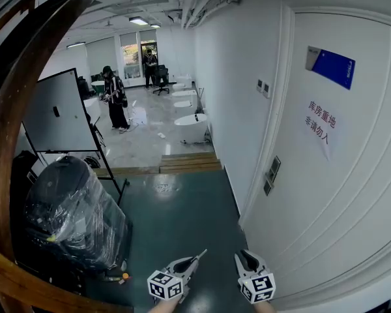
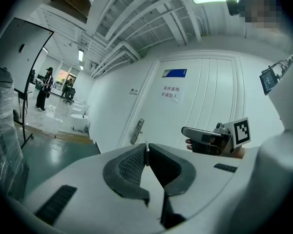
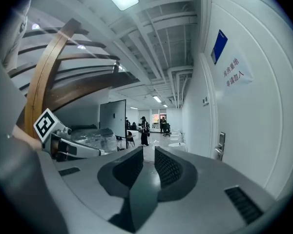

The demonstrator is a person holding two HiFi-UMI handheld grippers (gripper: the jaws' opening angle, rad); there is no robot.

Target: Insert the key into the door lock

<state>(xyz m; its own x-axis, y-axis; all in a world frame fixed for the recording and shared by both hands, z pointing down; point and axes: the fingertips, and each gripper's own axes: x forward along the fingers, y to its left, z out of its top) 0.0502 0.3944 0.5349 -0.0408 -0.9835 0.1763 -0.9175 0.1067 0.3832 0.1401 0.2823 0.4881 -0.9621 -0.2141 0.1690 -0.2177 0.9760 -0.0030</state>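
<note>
Nearest, the grey left tool point(image 2: 147, 154) is clenched on a thin silvery key point(image 2: 146, 147), well apart from the metal lock plate point(image 1: 272, 175) on the white door point(image 1: 339, 194), so I'd carry it level toward that plate; the grey right tool point(image 3: 147, 155) gapes empty, equally far off, and the plastic-wrapped black bundle point(image 1: 72, 214) stands well apart from the plate, blocking nothing.

We log the head view looking steeply down on the green floor point(image 1: 182, 220) beside the white door point(image 1: 339, 194), the left gripper view facing that door from a way back, the right gripper view running close alongside it up the hall point(image 1: 150, 119); all three share the lock plate point(image 1: 272, 175).
</note>
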